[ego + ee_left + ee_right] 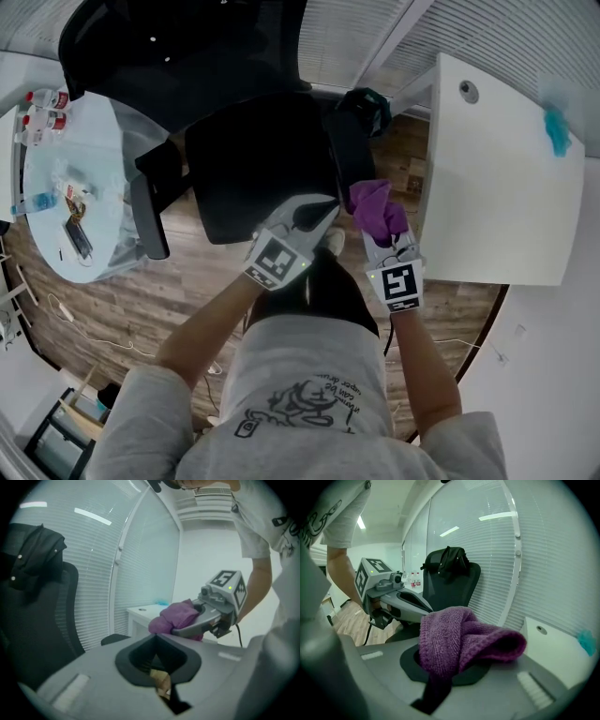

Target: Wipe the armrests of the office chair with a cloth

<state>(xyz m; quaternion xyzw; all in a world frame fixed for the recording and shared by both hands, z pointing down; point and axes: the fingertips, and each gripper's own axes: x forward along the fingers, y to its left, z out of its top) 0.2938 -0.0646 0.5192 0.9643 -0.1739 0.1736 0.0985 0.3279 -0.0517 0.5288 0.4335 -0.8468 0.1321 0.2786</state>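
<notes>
Head view: purple cloth (377, 206) covers tips of right tool (385, 232).

Grey T-shirt (300, 375), black print — grey left hand-held gripper (322, 210), matching right hand-held gripper (382, 231)

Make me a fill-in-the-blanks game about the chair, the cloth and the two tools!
1. The right tool grips a ____ cloth.
2. The left tool is shut and holds ____.
3. A black jacket hangs over the office chair, on its ____.
4. The desk beside the chair is ____ in colour.

Missing words: purple; nothing; back; white.
</notes>
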